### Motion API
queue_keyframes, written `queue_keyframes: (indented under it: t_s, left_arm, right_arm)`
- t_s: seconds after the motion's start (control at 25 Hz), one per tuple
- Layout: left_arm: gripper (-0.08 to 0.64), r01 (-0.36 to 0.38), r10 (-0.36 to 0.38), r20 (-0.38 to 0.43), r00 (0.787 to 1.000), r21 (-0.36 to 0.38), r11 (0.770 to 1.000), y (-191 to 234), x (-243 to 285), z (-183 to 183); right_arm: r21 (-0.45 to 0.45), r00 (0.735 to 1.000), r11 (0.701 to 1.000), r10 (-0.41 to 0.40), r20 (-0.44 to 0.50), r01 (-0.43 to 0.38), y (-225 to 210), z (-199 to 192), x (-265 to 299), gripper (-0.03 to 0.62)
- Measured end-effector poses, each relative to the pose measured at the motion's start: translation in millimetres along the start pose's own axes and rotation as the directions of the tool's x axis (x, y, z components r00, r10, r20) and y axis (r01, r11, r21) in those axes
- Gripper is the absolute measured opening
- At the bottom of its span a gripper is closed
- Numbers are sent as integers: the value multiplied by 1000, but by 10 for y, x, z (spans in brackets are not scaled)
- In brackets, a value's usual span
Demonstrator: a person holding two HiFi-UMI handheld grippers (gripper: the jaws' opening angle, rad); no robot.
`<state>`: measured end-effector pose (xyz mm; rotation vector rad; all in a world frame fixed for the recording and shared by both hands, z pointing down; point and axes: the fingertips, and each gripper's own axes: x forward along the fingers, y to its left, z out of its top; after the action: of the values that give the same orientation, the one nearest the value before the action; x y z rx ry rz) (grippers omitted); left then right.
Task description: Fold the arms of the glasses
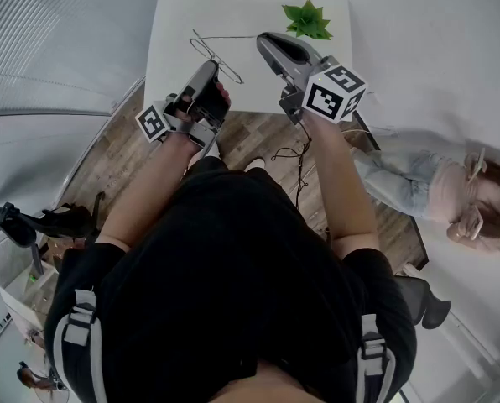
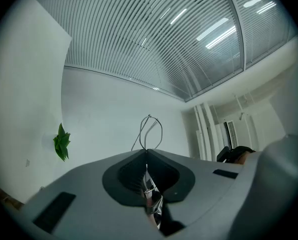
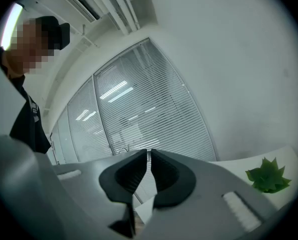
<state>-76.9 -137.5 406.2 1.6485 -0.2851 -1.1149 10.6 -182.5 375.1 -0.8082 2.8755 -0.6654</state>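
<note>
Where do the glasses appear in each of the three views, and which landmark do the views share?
Head view: glasses, top centre, over the white table.
Left gripper view: middle, a thin wire loop against the white wall.
Right gripper view: not clearly visible.
Shared landmark: the green leaf, seen in all three.

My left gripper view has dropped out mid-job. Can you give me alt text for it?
The left gripper has its jaws shut on the thin wire glasses, whose frame loops up just past the fingertips. Behind it are a plain white wall, slatted blinds with bright light strips above, and a green leafy plant at the left.
</note>
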Motion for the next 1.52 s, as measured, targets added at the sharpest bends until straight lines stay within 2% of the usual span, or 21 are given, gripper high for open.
queue_keyframes:
  t_s: [0.72,1.52]
  left_arm:
    - [14,-5,4,23,1000,28,1000,-36,26,78]
    - [14,-7,5,49,999,51,999,-79,31,105]
  right_arm:
    - [-96,992,990,101,-81,-108,374,-159,-76,33]
    - [-130,968,966,205,-144,-224,724,-300,-83,34]
